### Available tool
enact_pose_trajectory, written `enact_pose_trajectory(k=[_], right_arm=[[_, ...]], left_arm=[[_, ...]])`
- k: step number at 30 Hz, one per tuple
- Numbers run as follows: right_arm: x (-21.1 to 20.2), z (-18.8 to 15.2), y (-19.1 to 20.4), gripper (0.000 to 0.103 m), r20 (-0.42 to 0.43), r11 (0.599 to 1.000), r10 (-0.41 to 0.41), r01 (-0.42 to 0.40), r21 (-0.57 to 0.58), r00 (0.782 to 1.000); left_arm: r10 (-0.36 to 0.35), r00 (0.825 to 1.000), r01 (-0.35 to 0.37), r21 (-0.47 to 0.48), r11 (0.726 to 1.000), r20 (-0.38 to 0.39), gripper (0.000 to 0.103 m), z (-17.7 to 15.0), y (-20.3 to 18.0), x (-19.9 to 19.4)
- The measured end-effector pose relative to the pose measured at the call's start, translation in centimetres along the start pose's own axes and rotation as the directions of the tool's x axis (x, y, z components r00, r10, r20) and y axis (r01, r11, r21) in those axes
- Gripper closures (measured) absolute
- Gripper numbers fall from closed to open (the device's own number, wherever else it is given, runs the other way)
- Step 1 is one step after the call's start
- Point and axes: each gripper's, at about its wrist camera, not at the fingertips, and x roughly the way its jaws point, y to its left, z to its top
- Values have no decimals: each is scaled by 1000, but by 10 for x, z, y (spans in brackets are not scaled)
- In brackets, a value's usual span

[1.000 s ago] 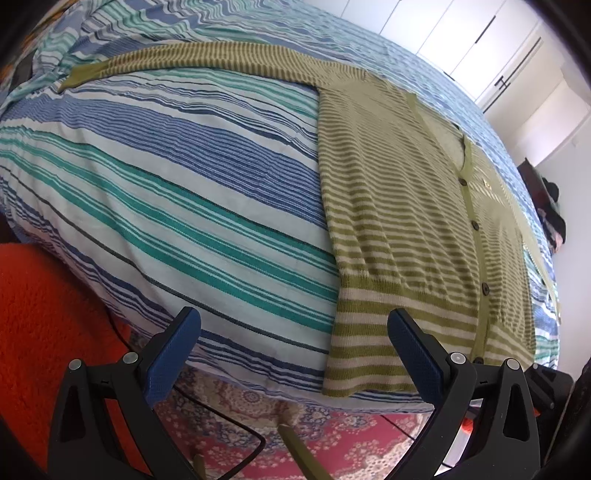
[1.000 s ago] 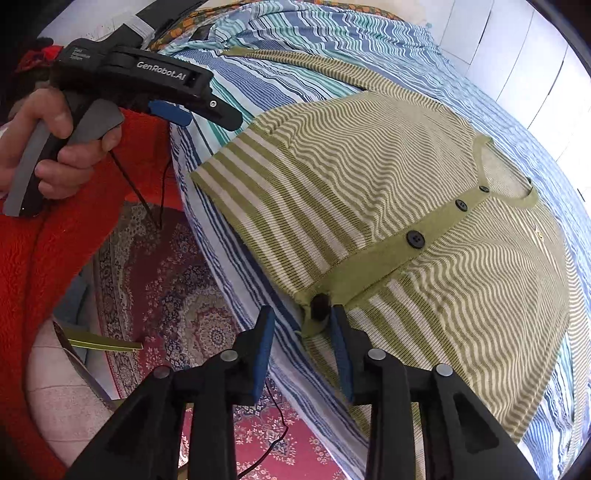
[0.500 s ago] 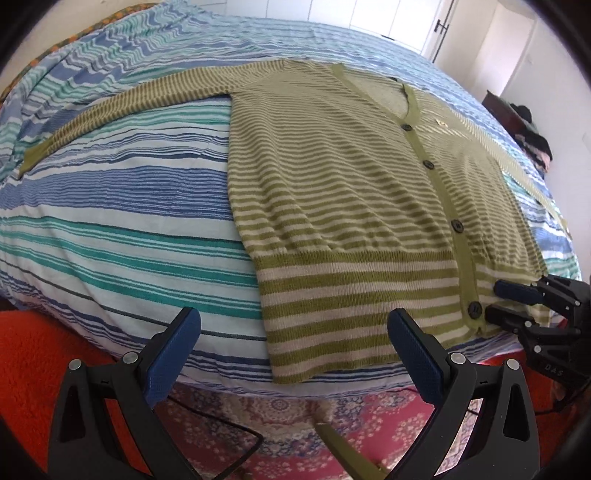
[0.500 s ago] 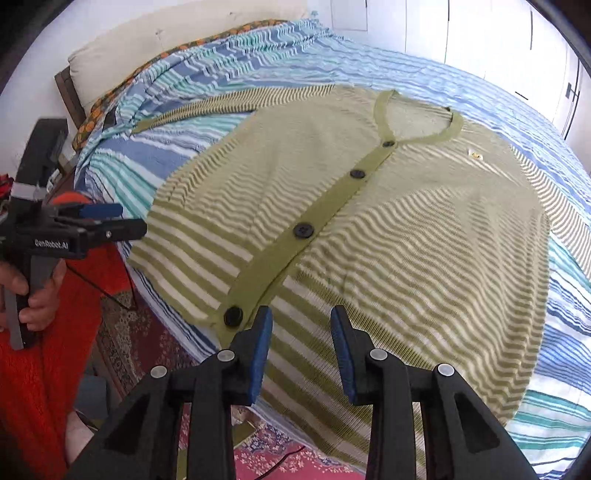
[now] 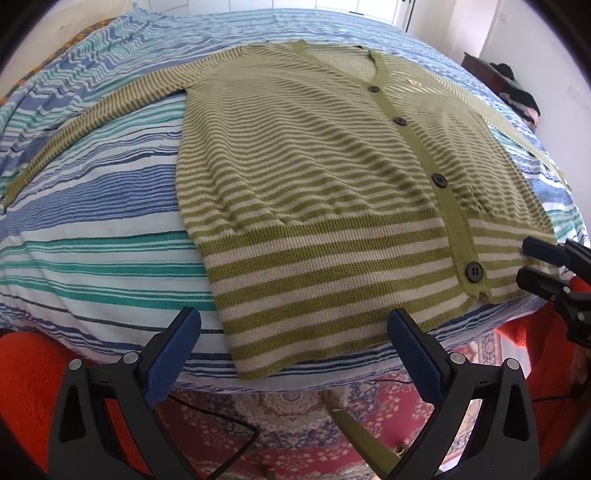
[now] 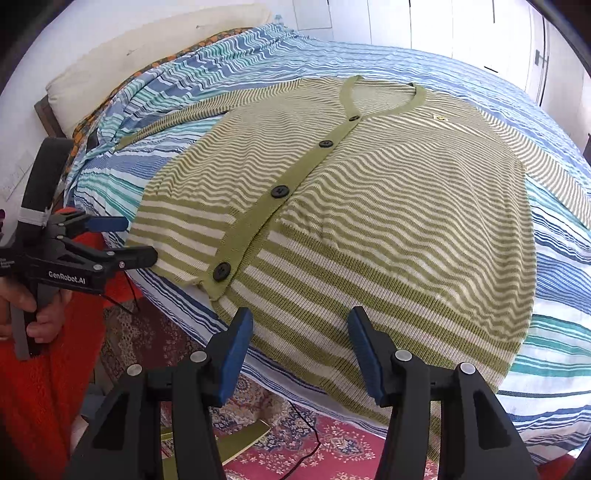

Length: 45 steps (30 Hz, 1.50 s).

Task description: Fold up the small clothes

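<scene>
A green striped cardigan (image 5: pixel 332 192) lies buttoned and flat across the centre of both views on a blue-striped bedspread (image 5: pixel 92 221), its hem toward the lower frame edge. The left gripper (image 5: pixel 295 354) and right gripper (image 6: pixel 301 354) sit at the bottom, jaws spread apart, gripping nothing, just short of the hem.

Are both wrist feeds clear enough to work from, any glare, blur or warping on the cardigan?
Left wrist: cardigan sharp, evenly daylit, bed bowed by fisheye. Right wrist: also sharp, bright washout on the wardrobe doors behind; dark vignette in the corners of both.
</scene>
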Motion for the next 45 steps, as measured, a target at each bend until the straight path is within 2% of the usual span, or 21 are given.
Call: enact_pose_trajectory(k=[3,5,9,13,17,22,25,28,30,33,35,37,39,41,43,45], right_arm=[[-21,3,-21,47,78,994,-3,-5,113,997],[-30,1,-44,43,111,974,-3,-23,225,994],[-47,-11,-90,43,164,905,-16,-55,422,986],[-60,-25,-129,43,206,823,-42,-83,562,978],[-64,-36,-148,43,220,774,-50,-101,625,974],[-72,-32,-168,43,263,764,-27,-150,628,964],[-95,-16,-209,43,287,773,-90,-114,624,954],[-128,-4,-278,43,319,739,-168,-95,667,933],[-152,-6,-328,43,319,688,-271,-49,724,908],[-179,-27,-405,43,302,559,-364,-53,828,881],[-190,-53,-451,43,300,432,-401,-110,895,865],[-192,-84,-484,43,333,306,-401,-218,927,853],[-187,-108,-507,43,364,208,-401,-304,930,841],[-177,-120,-525,43,388,160,-380,-353,922,840],[-167,-123,-539,43,370,136,-382,-345,929,847],[-163,-125,-550,44,349,119,-417,-330,936,839]], left_arm=[[5,1000,-5,-6,1000,20,2,0,2,-2],[3,1000,-2,-30,1000,26,2,2,6,-2],[-5,998,12,-103,995,69,2,3,20,-10],[8,997,5,-163,987,82,2,7,32,-11],[19,998,-7,-188,982,64,2,6,35,-5],[39,997,-29,-169,985,60,2,8,32,-3],[48,997,-37,-169,985,63,2,8,33,-4],[58,997,-46,-185,982,58,2,9,36,-4],[62,997,-51,-203,978,50,2,9,40,-2],[74,997,-64,-231,971,33,2,10,45,1],[83,996,-75,-248,966,21,2,9,48,2],[94,996,-89,-264,960,5,2,9,51,6],[105,994,-106,-275,956,-18,2,9,53,11],[120,992,-127,-277,953,-41,2,9,53,15],[135,989,-144,-275,951,-52,2,9,52,17],[146,987,-157,-272,949,-61,2,9,50,18]])
